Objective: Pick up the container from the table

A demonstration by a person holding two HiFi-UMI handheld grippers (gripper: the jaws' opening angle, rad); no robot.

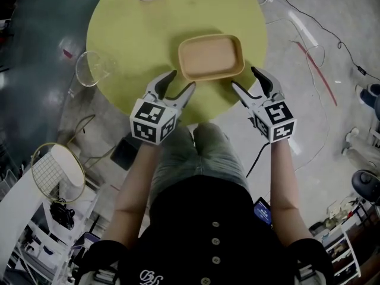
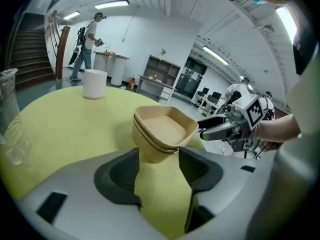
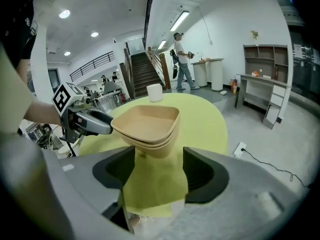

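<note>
While a person stands over a round yellow counter (image 1: 119,28), a tan container (image 1: 211,56) rests near its front edge. Just short of its near corners, the left gripper (image 1: 182,79) and right gripper (image 1: 244,77) flank it, jaws spread wide and empty, seemingly lined up to close on the rim together.
</note>
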